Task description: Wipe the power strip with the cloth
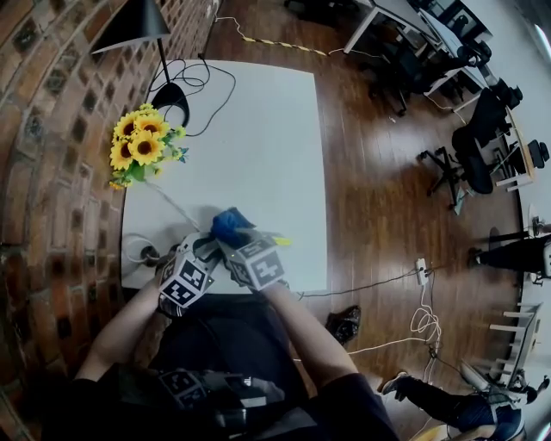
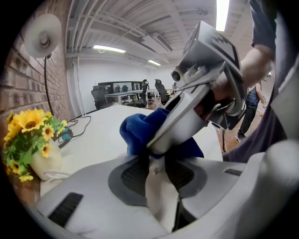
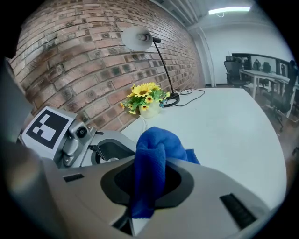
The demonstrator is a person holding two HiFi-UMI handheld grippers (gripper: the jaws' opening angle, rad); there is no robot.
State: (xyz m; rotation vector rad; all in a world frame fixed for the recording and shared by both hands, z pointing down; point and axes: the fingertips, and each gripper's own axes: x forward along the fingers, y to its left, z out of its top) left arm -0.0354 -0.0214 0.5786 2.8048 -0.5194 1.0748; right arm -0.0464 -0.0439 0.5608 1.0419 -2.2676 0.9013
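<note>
- Along the six o'clock edge of the bench (image 1: 258,129), in the head view, both claws are recorded close together with their tips almost meeting.
- Entry, left claw (image 2: 158,170): pinched on a white body taken to be the power strip (image 2: 161,205). It is kept between the pads and offered toward the other claw. Whether any part rests on the bench cannot be told.
- Entry, right claw (image 3: 145,196): pressed together on a bunched fold of the blue cloth (image 3: 156,144). The loose bulk is left bulging beyond the tips, judged to serve as the wiping pad.
- Contact: the cloth is laid against the far end of the power strip, at twelve o'clock of the left claw in its own view. Wiping is judged to be in hand.
- Reason for the split grip: a light strip would probably slide under rubbing, so it is steadied by one claw while the other rubs.
- Sunflowers (image 1: 142,142): stood at ten o'clock of the bench beside the brick wall, well apart from the work.
- Lamp (image 1: 133,26): set at eleven o'clock, with its black lead (image 1: 202,86) looped near twelve o'clock.
</note>
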